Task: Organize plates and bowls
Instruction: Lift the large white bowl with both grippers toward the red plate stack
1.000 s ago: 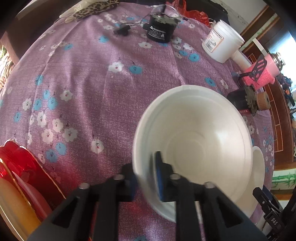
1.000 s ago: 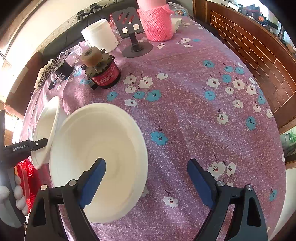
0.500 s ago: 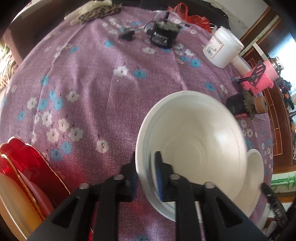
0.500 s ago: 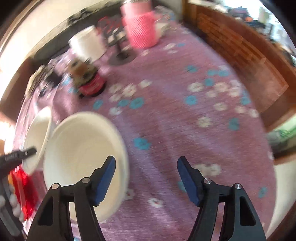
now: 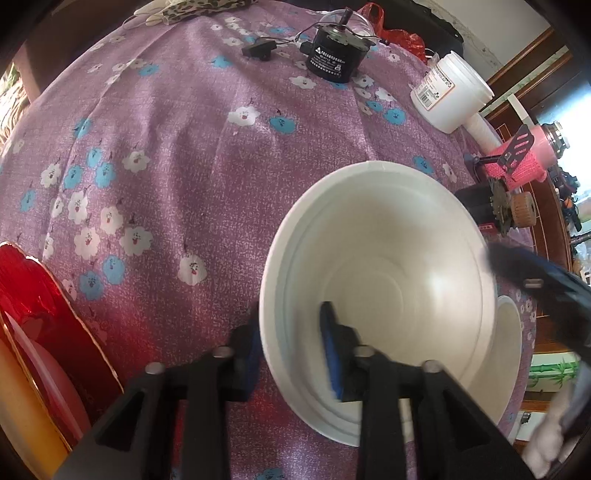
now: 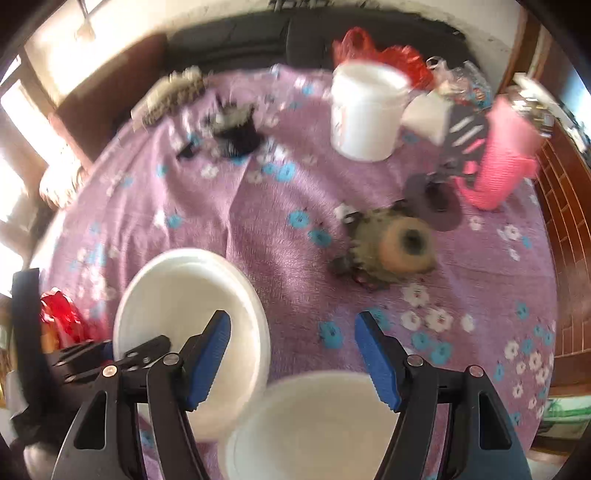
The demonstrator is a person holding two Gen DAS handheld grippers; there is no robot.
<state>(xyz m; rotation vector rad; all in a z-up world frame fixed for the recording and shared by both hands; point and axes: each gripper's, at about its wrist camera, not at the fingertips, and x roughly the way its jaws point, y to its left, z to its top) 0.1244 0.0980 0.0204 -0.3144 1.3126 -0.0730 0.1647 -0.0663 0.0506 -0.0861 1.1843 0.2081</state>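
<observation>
Bowl point(image 5: 388, 280) pinched at its near-left rim by left gripper point(image 5: 291, 343), one finger inside the wall, one outside. Second bowl point(image 6: 314, 424) sits just right of it, near the table's front edge, directly below right gripper point(image 6: 291, 354), whose jaws are spread wide, empty, pointing forward across the table point(image 5: 184, 147). Right gripper is nearer to it.

- A purple cloth point(image 5: 192, 158) with white and blue flowers covers the round worktop.
- A dark sofa point(image 6: 295, 37) stands behind the worktop against a pale wall point(image 6: 122, 22).
- Bright daylight comes through windows point(image 6: 14, 122) on the left of the right wrist view.
- Reddish-brown wood panelling point(image 6: 565, 206) lines the right side.
</observation>
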